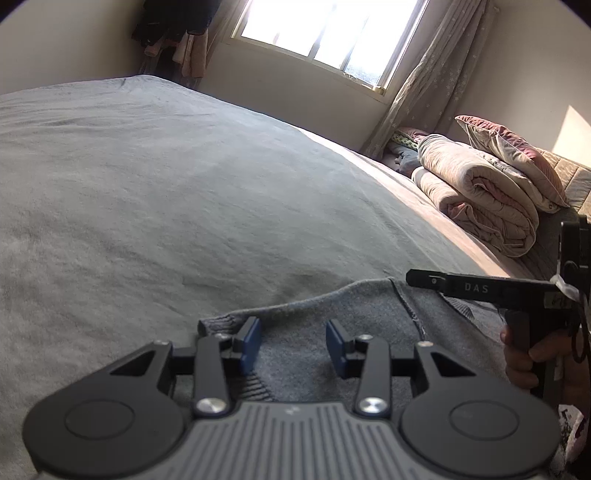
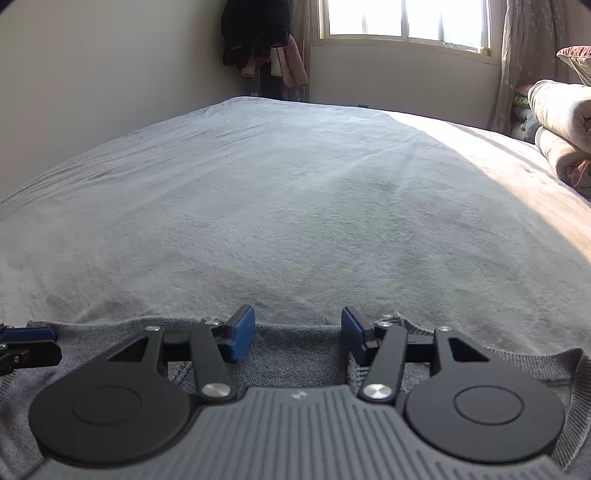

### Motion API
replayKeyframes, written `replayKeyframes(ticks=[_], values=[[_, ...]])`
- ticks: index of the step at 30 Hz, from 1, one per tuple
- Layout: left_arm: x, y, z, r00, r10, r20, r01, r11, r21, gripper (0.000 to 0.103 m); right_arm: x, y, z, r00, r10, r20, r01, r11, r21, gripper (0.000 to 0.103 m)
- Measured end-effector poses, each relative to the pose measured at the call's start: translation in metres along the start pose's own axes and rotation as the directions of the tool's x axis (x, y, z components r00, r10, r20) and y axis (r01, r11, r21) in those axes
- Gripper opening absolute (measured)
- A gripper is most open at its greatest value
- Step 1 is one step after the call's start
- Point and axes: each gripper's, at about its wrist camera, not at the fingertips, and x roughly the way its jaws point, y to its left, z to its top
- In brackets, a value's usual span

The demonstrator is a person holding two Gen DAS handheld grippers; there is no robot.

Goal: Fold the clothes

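Grey sweater (image 1: 306, 354) lies flat on the near edge of the bed (image 1: 155, 192), its ribbed hem and a seam showing under both tools. No basket, box or other container shows in either view. The left tongs (image 1: 293, 345) hover just over the sweater with their blue pads (image 1: 253, 338) standing apart; cloth lies below the gap, but the pads do not press on it and nothing is held. The right tongs (image 2: 298, 334) sit over the far edge of the sweater (image 2: 295, 354) (the same grey knit, seen from the other side), jaws likewise parted and empty, pads (image 2: 242, 332) clear of the fabric. In the left wrist view a hand (image 1: 532, 354) grips the handle of the right tool at the right edge.

Beyond the sweater the grey bedspread (image 2: 295, 192) stretches away bare, lightly wrinkled, with sunlight on its right part. At the right side of the bed lies a rolled quilt (image 1: 480, 199) with a pillow (image 1: 513, 155) leaning above it. Behind stand a bright window (image 2: 406, 22), a pale curtain (image 1: 424, 81) and dark clothes hanging in the corner (image 2: 258, 33), all well apart from the tools.
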Motion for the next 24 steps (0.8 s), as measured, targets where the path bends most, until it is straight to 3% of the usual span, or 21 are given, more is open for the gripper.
replayKeyframes(ticks=[3,5,7,11,14,17,20,22,24], values=[[-0.004,0.005,0.004,1.0,-0.021,-0.015,0.02,0.999,-0.05,0.042,-0.049,-0.007,-0.011,1.0,-0.026,0.014,0.027,0.999,-0.032,0.066],[-0.009,0.002,0.008,1.0,-0.018,-0.025,0.016,0.998,-0.063,0.049,-0.086,-0.013,-0.024,0.999,-0.04,0.021,0.042,0.997,-0.061,0.071],[-0.016,-0.01,0.01,1.0,-0.003,-0.021,0.002,0.999,-0.042,0.057,-0.12,-0.025,-0.042,0.998,-0.056,0.006,0.057,0.995,-0.078,0.077],[-0.026,-0.053,0.007,0.999,-0.008,-0.043,0.01,0.999,0.052,0.082,-0.163,-0.048,-0.075,0.992,-0.113,-0.051,0.109,0.991,-0.076,0.079],[-0.032,-0.102,-0.005,0.995,-0.05,-0.089,0.062,0.988,0.142,0.086,-0.177,-0.06,-0.097,0.988,-0.127,-0.084,0.126,0.992,-0.016,0.082],[-0.043,-0.154,-0.034,0.989,-0.129,-0.074,0.14,0.972,0.188,0.095,-0.189,-0.066,-0.12,0.985,-0.143,-0.095,0.149,0.987,0.062,0.085],[-0.053,-0.186,-0.076,0.967,-0.235,-0.096,0.25,0.945,0.212,0.1,-0.2,-0.063,-0.141,0.972,-0.214,-0.097,0.221,0.972,0.078,0.091],[-0.051,-0.204,-0.104,0.961,-0.182,-0.206,0.235,0.935,0.267,0.1,-0.207,-0.062,-0.157,0.961,-0.247,-0.126,0.258,0.963,0.078,0.1],[-0.056,-0.212,-0.127,0.971,-0.094,-0.218,0.166,0.925,0.342,0.1,-0.22,-0.063,-0.174,0.961,-0.248,-0.12,0.258,0.962,0.085,0.103]])
